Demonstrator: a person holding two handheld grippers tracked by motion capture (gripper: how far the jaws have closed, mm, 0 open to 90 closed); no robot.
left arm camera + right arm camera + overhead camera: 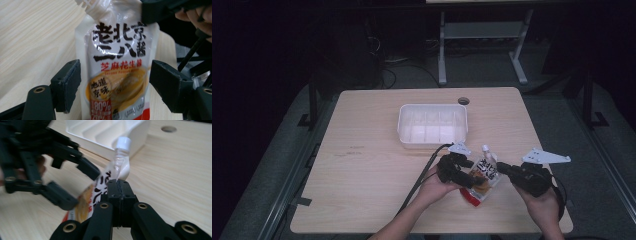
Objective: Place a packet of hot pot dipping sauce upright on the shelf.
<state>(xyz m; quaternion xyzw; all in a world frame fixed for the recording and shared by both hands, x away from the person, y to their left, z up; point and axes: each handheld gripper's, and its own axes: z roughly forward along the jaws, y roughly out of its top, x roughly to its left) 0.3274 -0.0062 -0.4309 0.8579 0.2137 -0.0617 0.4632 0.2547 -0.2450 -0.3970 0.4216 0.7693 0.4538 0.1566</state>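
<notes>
The right tongs are pinched shut on the upper edge of a white spouted sauce pouch with black lettering and a red-orange lower panel, holding it lifted over the near right part of the pale wooden bench. The left tongs stand wide, one jaw on each side of the pouch's middle and not yet touching it, so a second grip looks to be the step in hand. The white ribbed plastic bin sits well apart, farther back at the bench's middle, and holds nothing that can be seen. By my reading the pouch is picked up but not delivered; if the bin is its goal, the carry and release remain.
</notes>
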